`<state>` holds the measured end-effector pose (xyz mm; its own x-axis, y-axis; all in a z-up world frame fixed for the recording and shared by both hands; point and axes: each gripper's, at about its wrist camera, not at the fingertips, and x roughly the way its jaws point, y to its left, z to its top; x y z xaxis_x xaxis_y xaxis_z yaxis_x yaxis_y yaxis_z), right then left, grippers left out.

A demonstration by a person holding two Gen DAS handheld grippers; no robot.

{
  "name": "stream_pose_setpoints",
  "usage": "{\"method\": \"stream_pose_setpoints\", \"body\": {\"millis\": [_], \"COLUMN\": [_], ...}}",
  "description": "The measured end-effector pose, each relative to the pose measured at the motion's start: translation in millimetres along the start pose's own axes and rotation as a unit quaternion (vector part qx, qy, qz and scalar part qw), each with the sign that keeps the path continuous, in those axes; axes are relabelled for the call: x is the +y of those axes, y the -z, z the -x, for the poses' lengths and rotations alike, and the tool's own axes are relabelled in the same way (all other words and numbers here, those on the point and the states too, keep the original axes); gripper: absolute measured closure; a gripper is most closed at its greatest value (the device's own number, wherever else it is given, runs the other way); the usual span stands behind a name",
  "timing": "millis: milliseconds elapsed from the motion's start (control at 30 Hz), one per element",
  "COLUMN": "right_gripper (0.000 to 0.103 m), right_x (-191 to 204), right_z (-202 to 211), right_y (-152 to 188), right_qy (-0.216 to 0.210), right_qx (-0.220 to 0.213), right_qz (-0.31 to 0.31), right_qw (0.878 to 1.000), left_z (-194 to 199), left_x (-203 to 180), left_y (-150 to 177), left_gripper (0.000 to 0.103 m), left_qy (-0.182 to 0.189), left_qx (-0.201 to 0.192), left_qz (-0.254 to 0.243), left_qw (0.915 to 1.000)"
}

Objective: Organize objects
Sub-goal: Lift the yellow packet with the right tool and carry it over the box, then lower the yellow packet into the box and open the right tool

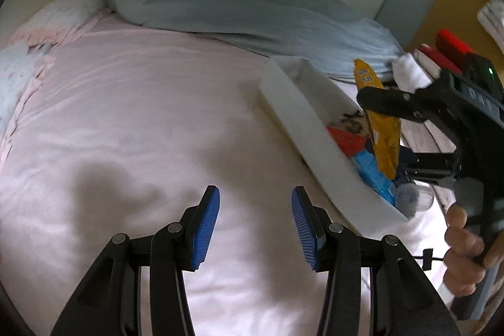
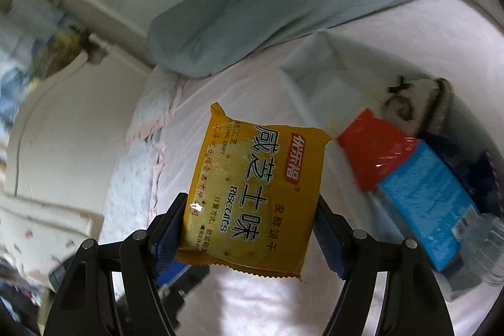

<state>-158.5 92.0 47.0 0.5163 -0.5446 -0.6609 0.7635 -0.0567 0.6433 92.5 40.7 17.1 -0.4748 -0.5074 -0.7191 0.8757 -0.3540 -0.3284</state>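
Observation:
My right gripper (image 2: 249,229) is shut on a yellow biscuit packet (image 2: 255,194) and holds it in the air above the pink bed, left of the white box (image 2: 318,65). In the left wrist view the packet (image 1: 382,134) hangs over the white box (image 1: 302,122), held by the right gripper (image 1: 375,103). The box holds a red packet (image 2: 375,147), a blue packet (image 2: 431,203), a beige cloth item (image 2: 415,106) and a clear plastic bottle (image 2: 485,251). My left gripper (image 1: 255,225) is open and empty above the sheet, left of the box.
A pink sheet (image 1: 141,115) covers the bed. A long grey-blue pillow (image 1: 220,5) lies along the far side by the wall. A floral pillow (image 2: 138,166) lies at the bed's edge. Red items (image 1: 450,49) sit beyond the box.

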Motion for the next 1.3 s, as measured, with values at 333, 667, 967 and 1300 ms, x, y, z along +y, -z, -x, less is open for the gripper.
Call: {"method": "stream_pose_setpoints", "body": {"millis": [333,667,967,1300], "right_gripper": [0.029,0.029,0.028,0.029], "right_x": [-37,-68,-78,-56], "right_z": [36,51,47,43], "right_y": [-19,-38,-43,-37], "right_qy": [0.028,0.089,0.124,0.115], "right_qx": [-0.020,-0.052,-0.040,-0.025], "right_qz": [-0.041,-0.064,-0.065,-0.028], "right_qw": [0.999,0.993,0.989,0.993], "left_z": [-11,-43,-56,-47], "left_x": [-35,-78,-106,-109], "left_y": [-4,-9,-10,-7], "left_gripper": [0.057,0.057,0.057,0.057], "left_qy": [0.031,0.046,0.107,0.101], "left_qx": [-0.022,-0.035,-0.039,-0.044], "left_qz": [-0.018,-0.041,-0.023,-0.023], "left_qw": [0.9991,0.9975,0.9932,0.9936]}}
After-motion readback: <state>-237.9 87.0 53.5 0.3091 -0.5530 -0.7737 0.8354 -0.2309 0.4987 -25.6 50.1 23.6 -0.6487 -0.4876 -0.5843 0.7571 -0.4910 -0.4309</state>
